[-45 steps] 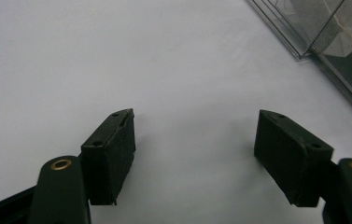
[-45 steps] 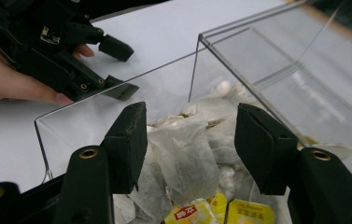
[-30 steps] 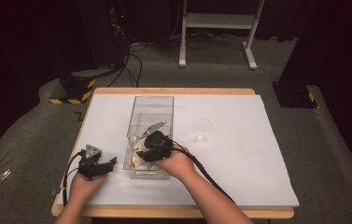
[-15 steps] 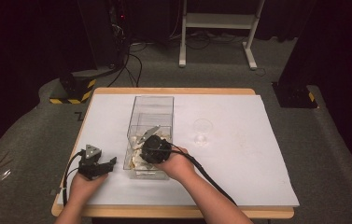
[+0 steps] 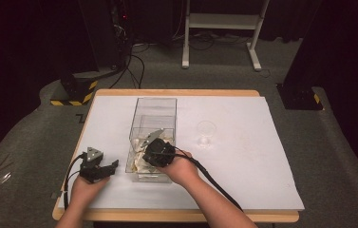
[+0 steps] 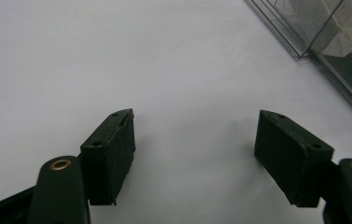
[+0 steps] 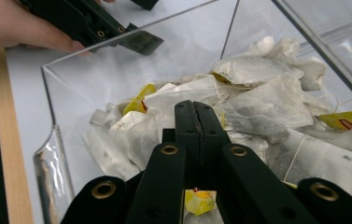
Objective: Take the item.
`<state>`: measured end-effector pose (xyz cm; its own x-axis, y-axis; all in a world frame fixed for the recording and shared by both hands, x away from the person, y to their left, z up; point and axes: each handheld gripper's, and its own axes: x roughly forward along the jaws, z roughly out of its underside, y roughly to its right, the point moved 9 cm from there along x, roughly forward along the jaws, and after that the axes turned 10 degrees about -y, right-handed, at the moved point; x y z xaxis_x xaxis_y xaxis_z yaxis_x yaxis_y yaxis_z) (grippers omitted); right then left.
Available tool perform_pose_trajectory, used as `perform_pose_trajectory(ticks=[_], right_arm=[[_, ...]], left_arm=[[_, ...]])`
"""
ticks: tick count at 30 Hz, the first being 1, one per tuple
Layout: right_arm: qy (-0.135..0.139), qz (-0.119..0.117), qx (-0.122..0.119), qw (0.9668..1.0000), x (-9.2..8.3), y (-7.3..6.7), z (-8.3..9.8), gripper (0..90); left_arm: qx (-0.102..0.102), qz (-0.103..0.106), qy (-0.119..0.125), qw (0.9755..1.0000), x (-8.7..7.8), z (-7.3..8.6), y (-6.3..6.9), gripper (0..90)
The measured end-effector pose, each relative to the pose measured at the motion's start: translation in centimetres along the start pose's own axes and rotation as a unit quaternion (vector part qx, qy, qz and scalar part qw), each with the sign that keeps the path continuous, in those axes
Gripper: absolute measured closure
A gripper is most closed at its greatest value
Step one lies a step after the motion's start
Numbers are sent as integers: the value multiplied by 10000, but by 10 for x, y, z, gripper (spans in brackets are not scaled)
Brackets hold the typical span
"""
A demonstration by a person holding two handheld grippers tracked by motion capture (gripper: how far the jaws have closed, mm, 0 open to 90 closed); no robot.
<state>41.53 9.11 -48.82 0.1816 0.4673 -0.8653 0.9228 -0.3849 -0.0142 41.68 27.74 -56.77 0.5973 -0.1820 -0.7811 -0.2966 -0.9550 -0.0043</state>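
Observation:
A clear plastic box (image 5: 153,100) stands on the white table sheet with several white tea bags (image 7: 257,93) with yellow tags piled in its near end. My right gripper (image 7: 194,108) reaches down into the box (image 7: 52,154) among the bags. Its jaws have just been closing and now stand pressed together over a tea bag; whether thin paper is pinched I cannot tell. In the high view the right gripper (image 5: 157,153) is over the tea bags (image 5: 138,164). My left gripper (image 6: 194,126) lies open on the bare sheet, left of the box (image 6: 304,42); the high view shows the left gripper (image 5: 112,166) too.
A clear plastic cup (image 5: 206,133) stands on the white sheet (image 5: 262,156) right of the box. The wooden table edge (image 5: 167,216) runs along the near side. On the floor behind are a yellow-and-black striped base (image 5: 72,99) and a white frame (image 5: 219,21).
The right gripper has tipped slightly further down into the box. The left hand and its gripper have kept still.

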Motion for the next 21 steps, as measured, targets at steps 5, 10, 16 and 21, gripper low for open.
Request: perform_pose_trajectory(ticks=[5,10,16,21], right_arm=[[198,-40,63,9998,-7,-1,0,900],[396,-87,158,9991,-14,-1,2,900],[630,-90,259,9976,-23,1,4,900],[819,-57,301,9962,-29,1,6,900]], left_arm=[[6,-1,0,10000,0,0,0,291],[5,-4,-2,10000,0,0,0,291],[6,-10,6,10000,0,0,0,291],[3,-9,3,10000,0,0,0,291]])
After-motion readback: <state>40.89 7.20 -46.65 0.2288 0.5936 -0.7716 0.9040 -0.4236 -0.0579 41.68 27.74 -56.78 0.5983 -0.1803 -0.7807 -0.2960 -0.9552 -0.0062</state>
